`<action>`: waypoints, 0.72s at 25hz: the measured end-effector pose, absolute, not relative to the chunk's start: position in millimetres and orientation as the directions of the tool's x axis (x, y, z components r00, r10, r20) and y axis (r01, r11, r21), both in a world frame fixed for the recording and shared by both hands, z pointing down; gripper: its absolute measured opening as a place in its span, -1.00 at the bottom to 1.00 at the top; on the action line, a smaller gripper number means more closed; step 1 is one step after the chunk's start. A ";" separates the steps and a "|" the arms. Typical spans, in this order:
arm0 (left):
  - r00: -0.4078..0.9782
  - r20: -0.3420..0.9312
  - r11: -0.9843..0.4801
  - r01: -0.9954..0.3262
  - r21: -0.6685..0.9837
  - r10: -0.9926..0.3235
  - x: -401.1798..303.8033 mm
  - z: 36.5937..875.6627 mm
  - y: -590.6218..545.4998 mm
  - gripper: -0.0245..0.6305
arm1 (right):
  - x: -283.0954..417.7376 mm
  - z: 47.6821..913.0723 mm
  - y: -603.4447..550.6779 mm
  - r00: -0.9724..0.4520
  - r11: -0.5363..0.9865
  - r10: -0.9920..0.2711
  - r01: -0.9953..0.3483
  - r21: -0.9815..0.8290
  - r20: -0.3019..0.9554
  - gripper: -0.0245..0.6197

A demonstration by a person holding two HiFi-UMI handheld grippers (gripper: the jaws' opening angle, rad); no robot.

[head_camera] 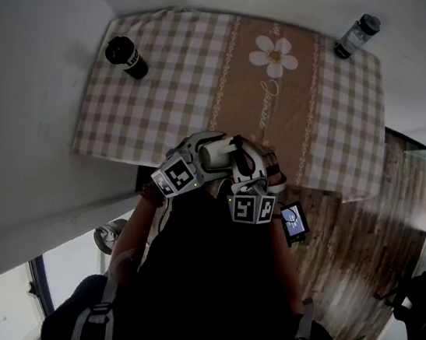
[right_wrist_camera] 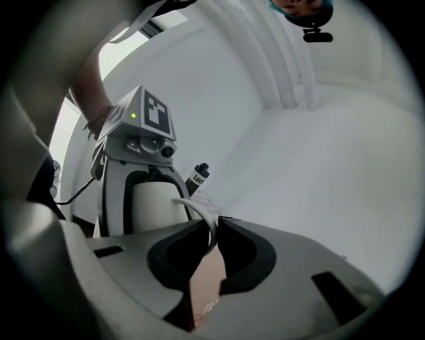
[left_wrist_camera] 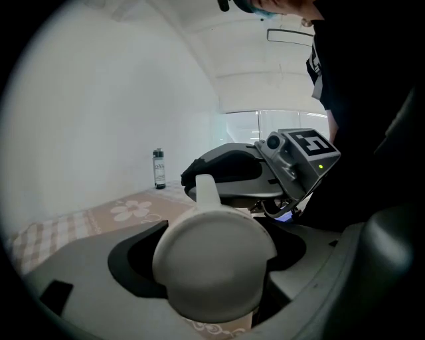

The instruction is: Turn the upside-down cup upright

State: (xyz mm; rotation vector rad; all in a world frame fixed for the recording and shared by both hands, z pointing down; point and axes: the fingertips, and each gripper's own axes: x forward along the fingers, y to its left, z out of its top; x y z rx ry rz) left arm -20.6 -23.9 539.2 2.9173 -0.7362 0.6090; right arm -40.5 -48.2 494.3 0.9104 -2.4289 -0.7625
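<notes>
A white cup (head_camera: 217,155) is held in the air over the front edge of the table (head_camera: 155,79), between both grippers. My left gripper (head_camera: 208,157) is shut on the cup's body. In the left gripper view the cup's flat base (left_wrist_camera: 214,264) faces the camera and its handle (left_wrist_camera: 205,189) points up. My right gripper (head_camera: 239,160) is shut on that thin handle (right_wrist_camera: 202,214), and the cup body (right_wrist_camera: 151,207) shows behind it, framed by the left gripper's fingers (right_wrist_camera: 111,199). The cup's mouth is hidden.
The table carries a checked cloth with a daisy print (head_camera: 274,56). A black bottle (head_camera: 127,56) stands at its left and a dark grey bottle (head_camera: 358,35) at its far right corner. Wooden floor (head_camera: 359,249) lies to the right, white walls to the left.
</notes>
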 end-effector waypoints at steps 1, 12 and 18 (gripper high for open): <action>0.806 0.396 -0.883 -0.469 -0.028 -0.441 -20.6 539.6 -23.5 0.32 | -41.3 494.6 -47.1 -0.690 0.630 -0.696 -0.452 0.631 0.200 -0.78; 0.800 0.409 -0.889 -0.453 -0.068 -0.438 -18.0 552.1 -20.5 0.28 | -46.0 494.4 -42.5 -0.685 0.609 -0.699 -0.421 0.672 0.205 -0.78; 0.791 0.413 -0.879 -0.473 -0.057 -0.452 -20.6 552.5 -20.9 0.29 | -47.0 496.4 -41.9 -0.695 0.623 -0.687 -0.411 0.666 0.214 -0.78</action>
